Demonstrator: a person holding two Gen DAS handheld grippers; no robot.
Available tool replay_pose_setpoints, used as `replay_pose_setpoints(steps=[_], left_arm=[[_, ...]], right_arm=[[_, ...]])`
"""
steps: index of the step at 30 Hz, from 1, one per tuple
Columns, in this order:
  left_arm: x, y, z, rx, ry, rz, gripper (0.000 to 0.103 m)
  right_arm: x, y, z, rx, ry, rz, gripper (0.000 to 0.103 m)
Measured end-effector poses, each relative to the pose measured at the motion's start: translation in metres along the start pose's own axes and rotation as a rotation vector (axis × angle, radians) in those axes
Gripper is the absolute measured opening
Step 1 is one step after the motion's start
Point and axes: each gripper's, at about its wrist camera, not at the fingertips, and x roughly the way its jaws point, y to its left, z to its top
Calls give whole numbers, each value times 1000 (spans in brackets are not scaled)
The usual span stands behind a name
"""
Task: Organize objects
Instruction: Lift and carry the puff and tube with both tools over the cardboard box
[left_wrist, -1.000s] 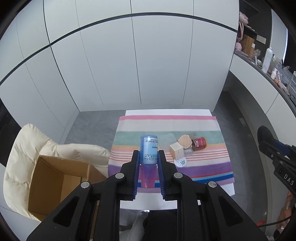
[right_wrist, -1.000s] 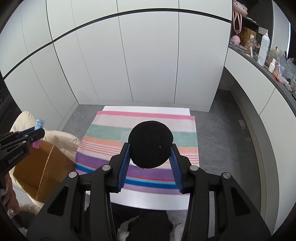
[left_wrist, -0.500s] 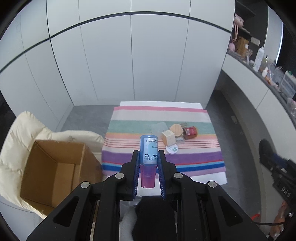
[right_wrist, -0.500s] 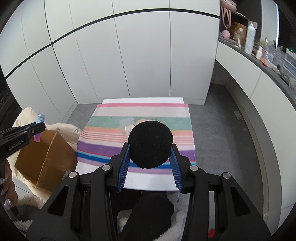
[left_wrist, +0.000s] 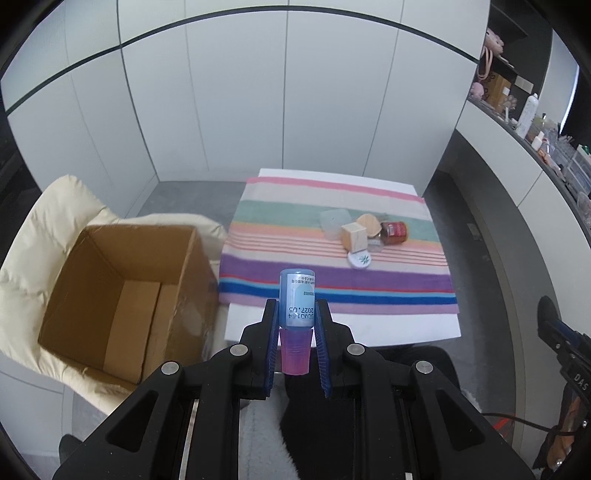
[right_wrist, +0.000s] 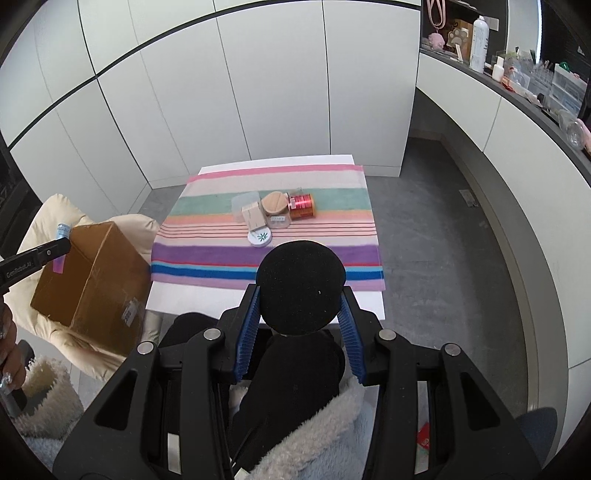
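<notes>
Left gripper clamped on a small blue bottle with a pink cap, cap end toward the camera, long axis running along the fingers, label reading upside down. Cardboard box sits open at left-centre of the left wrist view, on a cream padded chair, mouth up, looks empty. Key relation: box lies left of the bottle and lower; the bottle is not over the opening yet, it's over the near edge of the table with the striped cloth. So the next move likely needs a leftward carry, then a drop. In the right wrist view the left gripper shows at the left edge, bottle just beside the box's far top edge. Left hand is clearly the nearer one to the box. Right gripper is fairly wide apart and closed on a black round ball-like object, held above the lap, bottom centre, well apart from the box. Remaining pile at centre of the cloth: wooden block, heart-shaped wooden lid, red jar on its side, white round lid, clear containers. Both hands held level, pointing forward at the table.
</notes>
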Motion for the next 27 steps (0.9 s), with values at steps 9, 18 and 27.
replay_pose_setpoints(steps=[9,18,27], left_arm=[[5,11,-6,-19,22,-1,19],[4,39,-14,-78,28,25,19],[-8,96,-34,-186,19,99,19]], right_arm=[[-3,8,0,-10,-3,-2,44],[10,33,2,-57,28,33,44],[25,95,4,-185,53,129,44]])
